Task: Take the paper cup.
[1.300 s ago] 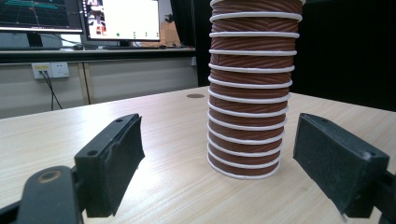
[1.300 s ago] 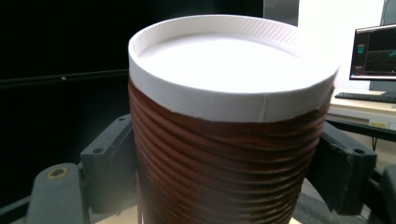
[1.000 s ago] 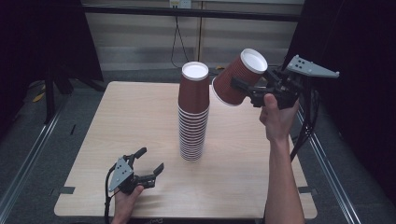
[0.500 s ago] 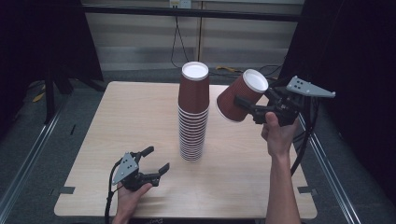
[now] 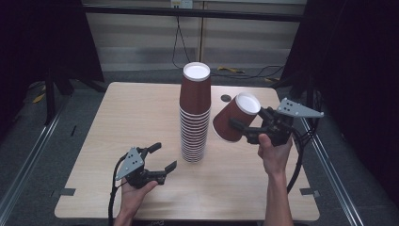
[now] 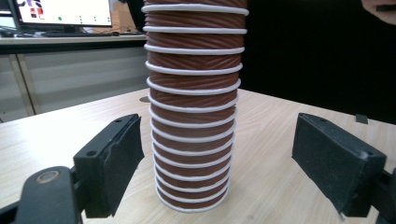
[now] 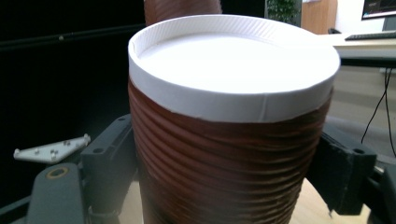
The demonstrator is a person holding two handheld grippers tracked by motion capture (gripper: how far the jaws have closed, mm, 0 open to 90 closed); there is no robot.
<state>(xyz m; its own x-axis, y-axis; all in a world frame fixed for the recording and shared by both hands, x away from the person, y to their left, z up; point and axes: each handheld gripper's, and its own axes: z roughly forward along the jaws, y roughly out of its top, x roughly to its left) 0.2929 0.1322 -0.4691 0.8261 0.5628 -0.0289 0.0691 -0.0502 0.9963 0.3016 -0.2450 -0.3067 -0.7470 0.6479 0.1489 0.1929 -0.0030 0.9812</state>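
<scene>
The light wooden surface (image 5: 141, 122) stood on a grey floor (image 5: 42, 155) with metal rails (image 5: 28, 155) along both sides. Behind it ran a pale panelled wall (image 5: 141, 42) with a dangling cable (image 5: 176, 42); dark curtains (image 5: 42, 42) hung at left and right

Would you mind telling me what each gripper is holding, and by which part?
The right gripper grips a brown paper cup by its ribbed side wall. The left gripper holds nothing.
</scene>
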